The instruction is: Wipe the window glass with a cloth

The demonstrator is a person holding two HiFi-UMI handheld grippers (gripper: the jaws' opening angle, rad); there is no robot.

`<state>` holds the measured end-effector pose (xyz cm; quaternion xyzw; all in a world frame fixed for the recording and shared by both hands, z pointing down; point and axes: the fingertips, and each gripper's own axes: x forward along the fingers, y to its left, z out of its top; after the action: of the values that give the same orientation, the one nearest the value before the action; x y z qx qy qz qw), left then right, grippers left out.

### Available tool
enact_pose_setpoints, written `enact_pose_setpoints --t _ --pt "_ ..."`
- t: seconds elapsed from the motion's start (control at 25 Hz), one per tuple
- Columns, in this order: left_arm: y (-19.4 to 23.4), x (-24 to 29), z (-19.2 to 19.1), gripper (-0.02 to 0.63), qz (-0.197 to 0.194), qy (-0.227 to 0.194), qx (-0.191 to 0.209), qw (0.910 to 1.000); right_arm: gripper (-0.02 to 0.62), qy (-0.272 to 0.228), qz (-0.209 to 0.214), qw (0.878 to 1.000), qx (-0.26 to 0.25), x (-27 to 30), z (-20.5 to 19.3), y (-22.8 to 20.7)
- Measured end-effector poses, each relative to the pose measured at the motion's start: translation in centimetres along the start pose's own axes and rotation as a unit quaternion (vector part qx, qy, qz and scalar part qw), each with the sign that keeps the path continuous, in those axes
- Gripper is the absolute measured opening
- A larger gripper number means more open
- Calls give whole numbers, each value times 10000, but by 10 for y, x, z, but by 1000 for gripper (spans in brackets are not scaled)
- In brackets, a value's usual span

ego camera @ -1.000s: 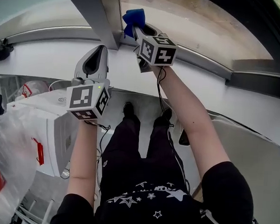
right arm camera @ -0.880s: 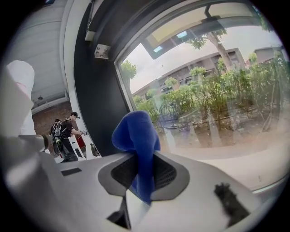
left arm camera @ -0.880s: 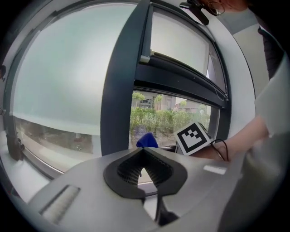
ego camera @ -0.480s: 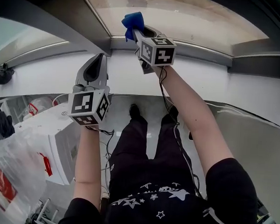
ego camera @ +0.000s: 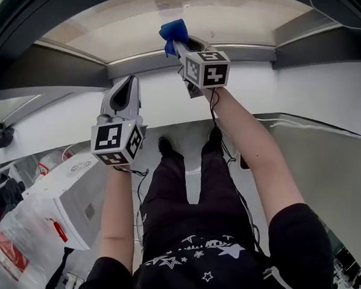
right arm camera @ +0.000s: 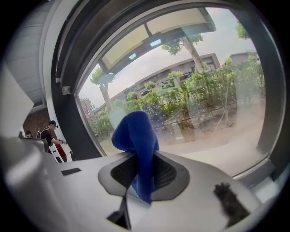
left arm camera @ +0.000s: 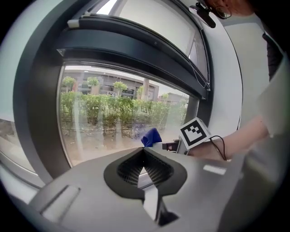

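My right tongs [ego camera: 177,45] were clamped on a bunched blue cloth [ego camera: 173,32], held up at the lower edge of the large window glass [ego camera: 175,11], just above its grey lower frame [ego camera: 252,51]. The cloth's long axis ran in line with the tongs and pointed away from me, at the glass. Its free end stood out past the jaw tips and folded over into a rounded lump, while a short tail lay back between the pads. I could not tell whether the cloth touched the glass. My left tongs [ego camera: 130,81] were closed together with nothing between them. They were held farther back from the glass than the right ones, tips aimed at it.
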<state>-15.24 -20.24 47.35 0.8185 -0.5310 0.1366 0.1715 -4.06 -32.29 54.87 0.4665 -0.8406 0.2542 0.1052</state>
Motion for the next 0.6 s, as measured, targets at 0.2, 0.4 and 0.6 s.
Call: enact_pose_setpoints --t 0.2,0.4,0.6 --pt "-60 40 4 9 -334 124 172 9992 74 -95 -322 9993 161 -38 6 -73" --pt "-120 81 7 9 -671 226 306 9970 74 -217 -662 9971 305 -77 12 -146" --pt "-169 115 9 9 -845 309 368 9953 75 -331 -977 9935 480 -110 18 -218"
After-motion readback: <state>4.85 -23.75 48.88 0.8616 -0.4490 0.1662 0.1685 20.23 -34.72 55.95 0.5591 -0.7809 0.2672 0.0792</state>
